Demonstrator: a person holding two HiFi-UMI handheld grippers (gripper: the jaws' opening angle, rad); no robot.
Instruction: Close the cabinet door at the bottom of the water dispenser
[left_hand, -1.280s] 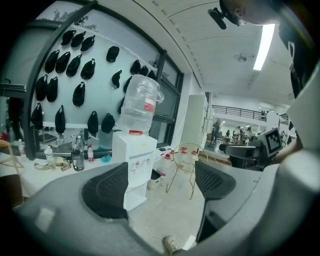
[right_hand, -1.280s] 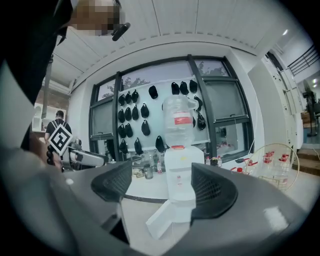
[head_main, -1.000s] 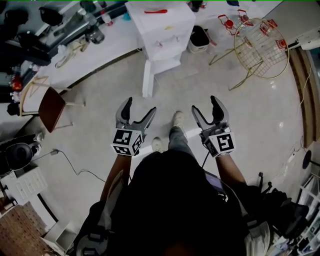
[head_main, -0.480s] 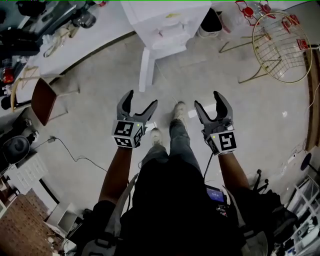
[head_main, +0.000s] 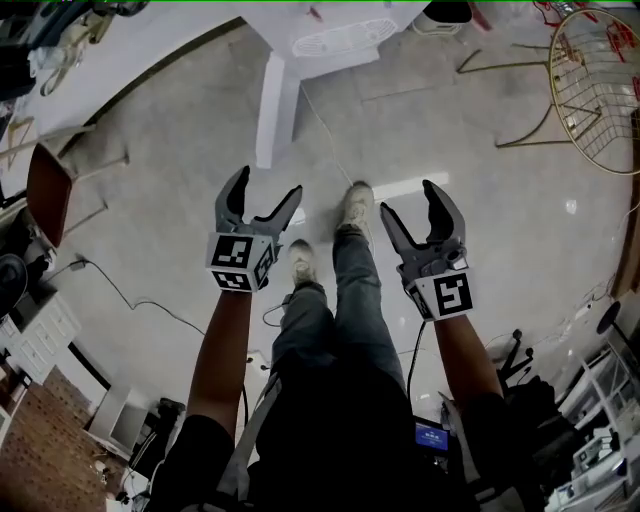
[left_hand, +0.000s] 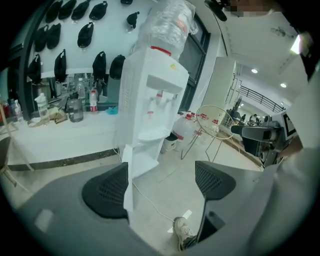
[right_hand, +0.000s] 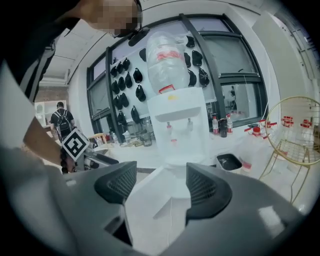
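The cabinet door (head_main: 268, 110) stands swung open at the bottom of the water dispenser (head_main: 335, 35), jutting out over the floor (head_main: 180, 250) toward the person and seen edge-on from the head view. Both grippers are held out in front of it and well apart from it — neither touches it. The left gripper (head_main: 265, 195) has its jaws spread wide with nothing between them. In the left gripper view the door's edge rises through the gap, close beside the left-hand pad (left_hand: 107, 192) in the picture but well beyond it. The right gripper (head_main: 410, 205) is also wide apart, its jaws having just been closing a little, and it holds nothing. In the right gripper view the door's white face fills the gap between the pads, with the dispenser's taps (right_hand: 179, 127) and bottle (right_hand: 165, 60) above. The person's shoes (head_main: 355, 200) stand on the floor between the two grippers — a wire chair (head_main: 600, 90) sits off to the right.
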